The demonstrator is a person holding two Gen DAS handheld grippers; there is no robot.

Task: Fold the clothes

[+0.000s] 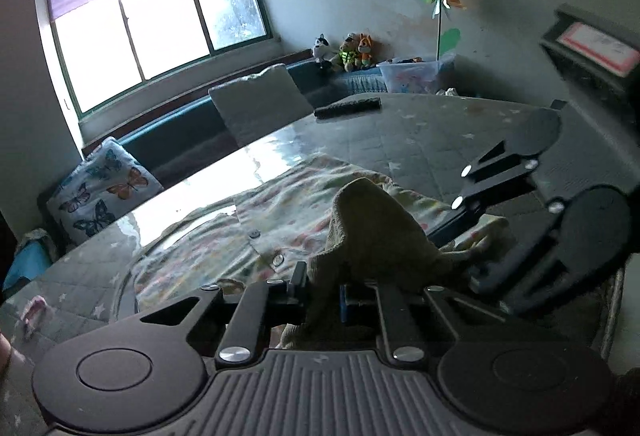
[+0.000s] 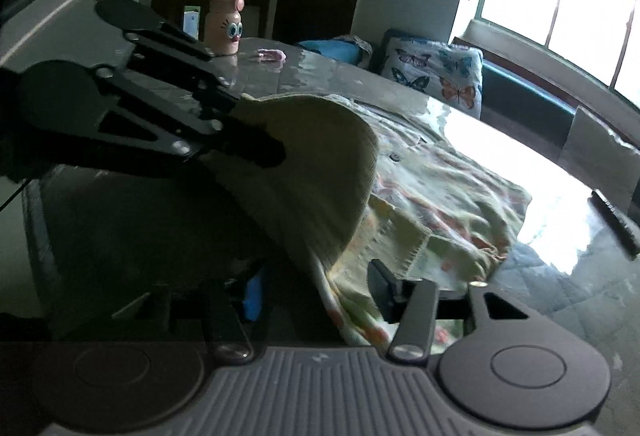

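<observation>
1. Left gripper, black two-finger tool nearest the lens: fingers pressed together on the ribbed beige-green cuff of the garment, cloth bunched up between them.
2. Right gripper: cuff fabric drapes over the finger zone. Cloth sits between the fingers, but I can't tell whether they pinch it.
3. Each gripper shows in the other's view: right one at the cuff from the right side, left one reaching in from the left.
4. Pale floral-print buttoned garment lies crumpled flat on the glossy grey star-patterned table, its cuff end lifted.
5. Further out: dark folded cloth on the far table edge, butterfly-print cushion on the window bench, pink cartoon-eyed bottle on the table.
6. Red-bordered white label on a black block at upper right: writing too blurred to read.
</observation>
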